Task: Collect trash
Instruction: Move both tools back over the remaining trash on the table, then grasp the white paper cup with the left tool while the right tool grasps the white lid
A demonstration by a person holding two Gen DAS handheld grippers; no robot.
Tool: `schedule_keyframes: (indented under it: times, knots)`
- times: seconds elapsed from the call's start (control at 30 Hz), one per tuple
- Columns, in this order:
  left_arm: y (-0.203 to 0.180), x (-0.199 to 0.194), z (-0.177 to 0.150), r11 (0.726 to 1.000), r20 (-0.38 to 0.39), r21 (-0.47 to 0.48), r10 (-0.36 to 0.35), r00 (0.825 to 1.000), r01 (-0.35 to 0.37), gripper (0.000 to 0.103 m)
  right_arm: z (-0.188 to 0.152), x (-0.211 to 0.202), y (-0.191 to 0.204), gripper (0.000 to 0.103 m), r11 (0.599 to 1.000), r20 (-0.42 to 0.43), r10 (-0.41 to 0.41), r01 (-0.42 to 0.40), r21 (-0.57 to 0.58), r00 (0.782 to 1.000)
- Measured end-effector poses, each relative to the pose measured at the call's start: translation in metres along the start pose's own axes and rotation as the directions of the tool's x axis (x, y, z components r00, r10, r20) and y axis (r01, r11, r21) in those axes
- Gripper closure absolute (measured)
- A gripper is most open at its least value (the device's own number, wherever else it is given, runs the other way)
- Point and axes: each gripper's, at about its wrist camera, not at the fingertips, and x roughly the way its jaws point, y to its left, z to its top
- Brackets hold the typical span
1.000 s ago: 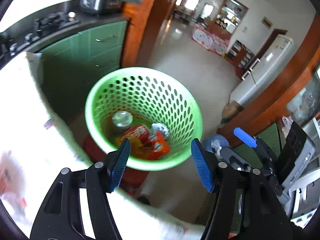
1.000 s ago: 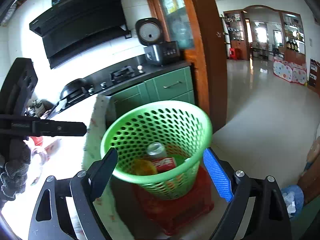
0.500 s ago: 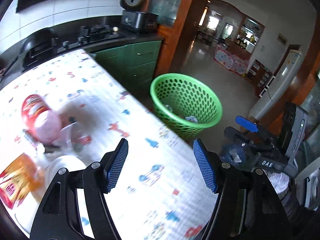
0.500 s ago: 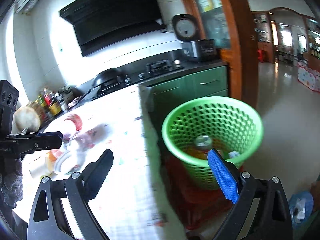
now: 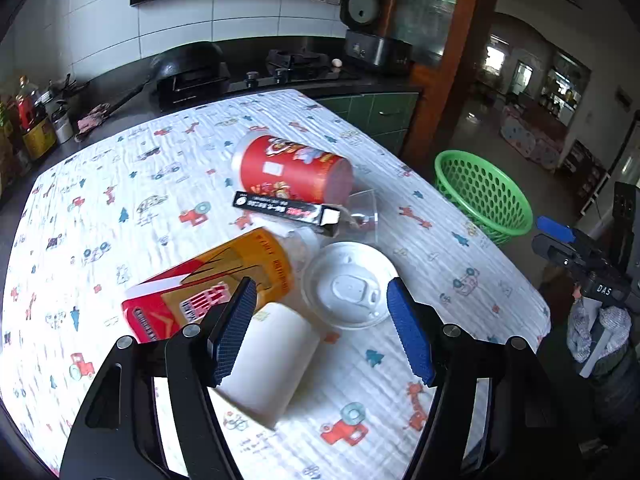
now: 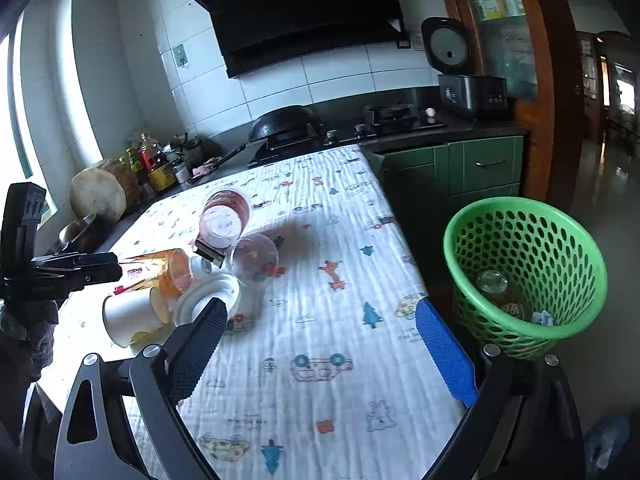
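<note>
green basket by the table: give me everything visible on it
The green basket is round, looks like plastic, with a solid rim and walls full of holes, narrowing toward the bottom. It stands upright off the table's edge, on the floor side; its base is hidden. Inside lie a can, a printed wrapper and a crumpled pale scrap. Neither tongs touch it.

We cannot read the small print on the black box (image 5: 286, 209); the left finger (image 5: 234, 330) covers part of the white cup (image 5: 272, 364), and the basket (image 6: 524, 272) wall hides most of its contents
</note>
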Motion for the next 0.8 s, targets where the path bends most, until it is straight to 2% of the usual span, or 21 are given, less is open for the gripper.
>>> schedule_keyframes:
  times: [0.17, 0.33, 0.43, 0.5, 0.8]
  knots:
    - [0.017, -0.013, -0.021, 0.999, 0.002, -0.005, -0.032, 0.999, 0.032, 0.036, -0.001, 0.02, 0.03, 0.011, 0.998, -0.038, 0.037, -0.038, -0.05, 0.999]
    - [0.011, -0.007, -0.032, 0.996, -0.009, 0.068, -0.05, 0.999, 0.051, 0.036, -0.001, 0.036, 0.053, 0.011, 0.994, -0.065, 0.071, -0.076, -0.076, 0.995]
    - [0.009, -0.002, -0.033, 0.991, -0.022, 0.124, -0.037, 0.999, 0.039, 0.037, 0.0, 0.04, 0.061, 0.011, 0.992, -0.075, 0.082, -0.089, -0.09, 0.994]
    - [0.009, 0.006, -0.032, 0.986, -0.054, 0.156, -0.045, 0.998, 0.053, 0.037, 0.001, 0.042, 0.065, 0.011, 0.991, -0.08, 0.086, -0.094, -0.1, 0.993]
    - [0.007, 0.032, -0.032, 0.956, -0.16, 0.294, 0.061, 0.985, -0.012, 0.036, -0.002, 0.061, 0.066, 0.011, 0.988, -0.14, 0.099, -0.114, -0.102, 0.985]
